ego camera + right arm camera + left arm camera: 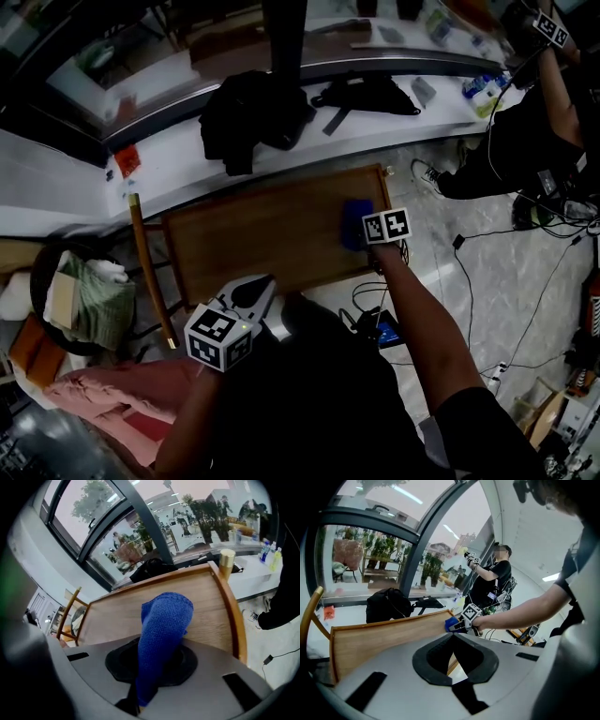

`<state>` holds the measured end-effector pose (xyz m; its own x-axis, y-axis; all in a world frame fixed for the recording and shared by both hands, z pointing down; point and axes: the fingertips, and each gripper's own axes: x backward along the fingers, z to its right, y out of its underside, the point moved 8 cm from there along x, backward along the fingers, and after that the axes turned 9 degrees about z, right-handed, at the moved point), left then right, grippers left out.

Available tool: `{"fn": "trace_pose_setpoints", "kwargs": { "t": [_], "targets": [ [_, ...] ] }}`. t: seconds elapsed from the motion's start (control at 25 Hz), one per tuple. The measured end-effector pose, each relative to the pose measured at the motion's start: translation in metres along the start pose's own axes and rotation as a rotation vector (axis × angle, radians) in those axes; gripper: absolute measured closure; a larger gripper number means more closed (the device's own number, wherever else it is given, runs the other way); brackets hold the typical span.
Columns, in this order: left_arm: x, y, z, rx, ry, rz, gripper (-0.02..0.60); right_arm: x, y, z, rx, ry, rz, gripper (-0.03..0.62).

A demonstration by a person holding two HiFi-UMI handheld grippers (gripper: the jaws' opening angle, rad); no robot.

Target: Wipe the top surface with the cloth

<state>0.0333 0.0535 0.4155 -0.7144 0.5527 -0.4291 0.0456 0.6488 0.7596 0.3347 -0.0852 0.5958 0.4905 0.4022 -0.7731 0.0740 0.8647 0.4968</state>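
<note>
Closest to the person, the left gripper (255, 292) hovers at the near edge of the wooden table (272, 234). Its fingers are pressed together at the tips with nothing between them, and the tabletop slopes away just ahead of them.

Further out, the right gripper (157, 667) has its fingers clamped on a blue cloth (164, 620). The cloth's long axis runs straight out along the fingers. Its narrow end is pinched between them, and its broad free end points away from the person and rests on the tabletop just past the fingertips. That puts the cloth by the table's right end, near the raised rim and a brass corner post (227, 559).

Beyond the table is a white counter (169, 164) with a black bag (248, 117) slumped on it.
</note>
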Motion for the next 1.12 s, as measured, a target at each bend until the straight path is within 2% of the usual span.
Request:
{"fn": "trace_pose_setpoints", "kwargs": {
  "t": [0.2,0.52,0.68,0.8,0.88,0.96,1.12],
  "targets": [
    [0.016,0.001,-0.007,0.002,-0.035,0.020,0.572,0.018,-0.003,0.025,0.043,0.117,-0.025,0.539],
    [0.051,0.009,-0.020,0.020,-0.092,0.058,0.572,0.033,-0.011,0.052,0.046,0.300,-0.077,0.539],
    [0.074,0.014,-0.034,0.029,-0.113,0.076,0.572,0.032,-0.017,0.054,0.113,0.369,-0.132,0.537],
    [0.096,0.016,-0.044,0.039,-0.126,0.093,0.572,0.034,-0.017,0.055,0.087,0.425,-0.163,0.537],
    [0.113,0.016,-0.052,0.045,-0.138,0.102,0.572,0.034,-0.018,0.043,0.112,0.446,-0.159,0.537],
    [0.132,0.018,-0.064,0.052,-0.153,0.106,0.572,0.024,-0.021,0.012,0.165,0.390,-0.094,0.537],
    [0.163,0.028,-0.090,0.071,-0.163,0.097,0.572,-0.025,-0.013,-0.097,0.129,0.114,0.047,0.537]
  ]
}}
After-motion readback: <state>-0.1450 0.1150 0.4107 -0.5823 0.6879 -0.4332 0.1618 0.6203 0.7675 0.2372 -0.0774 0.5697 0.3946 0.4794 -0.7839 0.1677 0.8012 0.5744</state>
